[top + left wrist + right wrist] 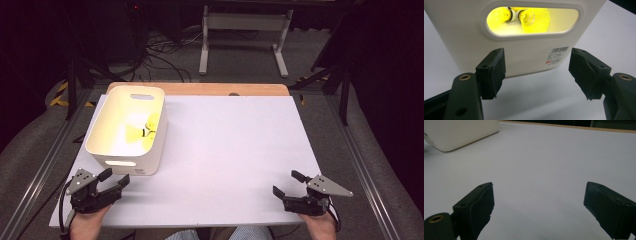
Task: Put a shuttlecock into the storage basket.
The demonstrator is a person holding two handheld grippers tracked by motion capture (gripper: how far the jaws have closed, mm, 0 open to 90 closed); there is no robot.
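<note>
Left tongs [116, 180] gape just below white bin [102, 150] w/ shuttlecocks [142, 131].

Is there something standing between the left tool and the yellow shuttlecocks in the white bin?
Yes. The white bin's near wall stands between the open left tool and the yellow shuttlecocks, which show through its handle slot.

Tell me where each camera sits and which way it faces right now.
High view: above the person's side, looking forward and down at the table, the white bin, both hands.
Left gripper view: rides the left gripper, facing the bin's handle slot and the yellow shuttlecocks inside; jaws apart.
Right gripper view: rides the right gripper, facing across bare table; jaws apart.
Shared: all three show the bin.
</note>
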